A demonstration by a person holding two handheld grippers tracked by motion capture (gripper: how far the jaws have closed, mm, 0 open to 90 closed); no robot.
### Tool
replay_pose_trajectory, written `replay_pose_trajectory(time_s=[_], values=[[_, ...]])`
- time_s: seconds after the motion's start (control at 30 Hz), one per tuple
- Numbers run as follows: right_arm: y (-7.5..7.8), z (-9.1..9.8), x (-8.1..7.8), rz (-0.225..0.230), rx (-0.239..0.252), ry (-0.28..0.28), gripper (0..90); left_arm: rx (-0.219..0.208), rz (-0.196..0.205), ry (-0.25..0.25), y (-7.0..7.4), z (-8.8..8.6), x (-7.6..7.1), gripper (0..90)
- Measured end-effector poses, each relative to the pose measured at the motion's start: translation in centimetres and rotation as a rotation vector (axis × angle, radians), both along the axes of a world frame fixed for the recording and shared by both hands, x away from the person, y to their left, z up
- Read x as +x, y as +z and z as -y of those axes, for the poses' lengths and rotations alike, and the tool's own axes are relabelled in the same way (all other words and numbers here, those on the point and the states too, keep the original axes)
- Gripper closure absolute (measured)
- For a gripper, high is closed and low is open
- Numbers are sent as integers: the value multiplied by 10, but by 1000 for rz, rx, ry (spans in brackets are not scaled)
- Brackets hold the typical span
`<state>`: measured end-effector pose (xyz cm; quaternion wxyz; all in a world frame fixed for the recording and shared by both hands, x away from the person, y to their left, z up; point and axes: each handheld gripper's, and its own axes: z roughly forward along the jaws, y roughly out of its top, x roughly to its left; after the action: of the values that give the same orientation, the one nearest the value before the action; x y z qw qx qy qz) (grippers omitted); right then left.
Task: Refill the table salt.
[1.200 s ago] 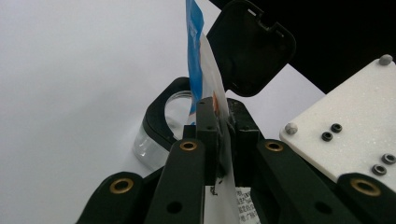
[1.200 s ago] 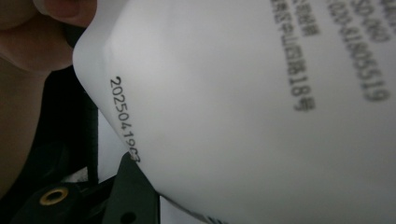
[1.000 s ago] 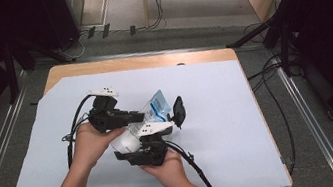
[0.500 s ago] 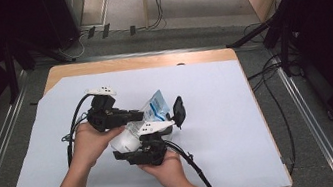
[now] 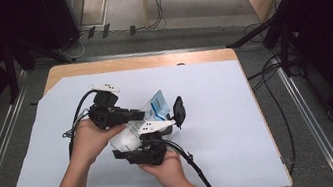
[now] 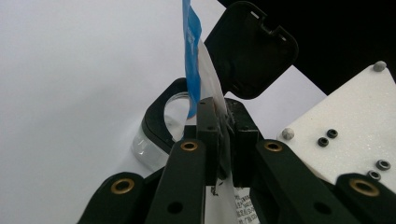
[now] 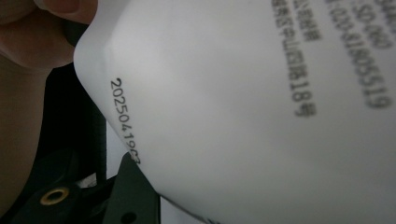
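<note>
White paper sheet covering a wooden table; work held above its middle.

Item: a white pouch with blue top edge and printed black text, lifted off the table between the two grippers. In the left gripper view its blue-and-white top edge stands upright between the jaws; in the right gripper view its white printed face sits close before the lens.

Left gripper: jaws closed narrow, pinching the pouch's top edge.

Right gripper: jaws part-way apart; whether they press the pouch, I cannot tell.

Small clear container with a black rim and a hinged black lid standing open, just beyond the left jaws.

Hands: left hand, right hand.
</note>
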<state>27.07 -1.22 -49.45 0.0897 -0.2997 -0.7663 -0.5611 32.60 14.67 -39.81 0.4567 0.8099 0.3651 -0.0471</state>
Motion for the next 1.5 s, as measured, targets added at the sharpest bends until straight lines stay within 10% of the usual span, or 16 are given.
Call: replay_pose_trajectory(time_s=[1.5], values=[[4, 4, 3, -20, 16, -11, 608, -34, 29, 1, 2, 2, 1, 867]])
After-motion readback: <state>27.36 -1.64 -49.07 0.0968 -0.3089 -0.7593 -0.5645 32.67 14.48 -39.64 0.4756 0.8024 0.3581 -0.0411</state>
